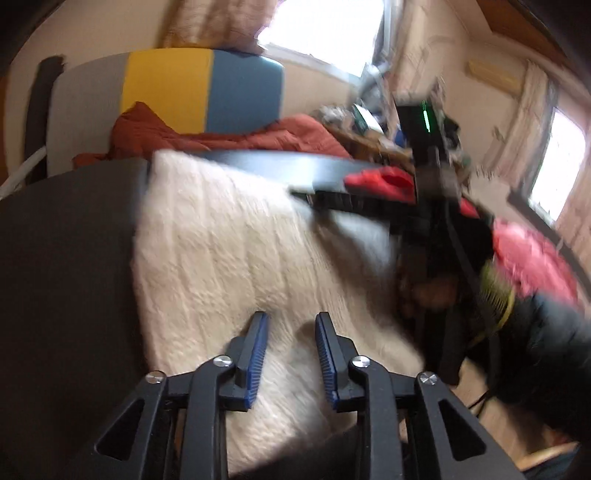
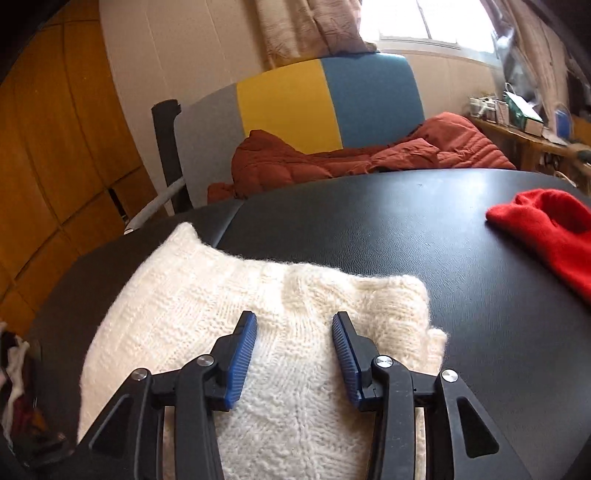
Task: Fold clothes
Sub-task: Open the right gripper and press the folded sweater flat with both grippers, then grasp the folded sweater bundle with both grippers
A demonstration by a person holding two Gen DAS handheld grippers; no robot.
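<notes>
Both grippers hover over a white sweater with their jaws parted and nothing between the blue pads. Left gripper hangs above the near part of the sweater, its jaws standing a narrow gap apart, pads clear of the knit. Right gripper is spread somewhat wider over the same sweater, also holding nothing; whether its fingers brush the wool or float just above, I cannot tell.

The sweater lies folded into a flat block on the black table, nearer the left edge as the right wrist view shows it, one corner poking up toward the far side. Well apart from it, at the right of the table, sits a red garment, loosely bunched.

In the left wrist view the right gripper reaches in from the right, badly blurred, with a person's dark sleeve below it.

Beyond the table stands a chair with grey, yellow and blue panels, and a rust-coloured quilt heaped on its seat. Curtained windows glow behind.
</notes>
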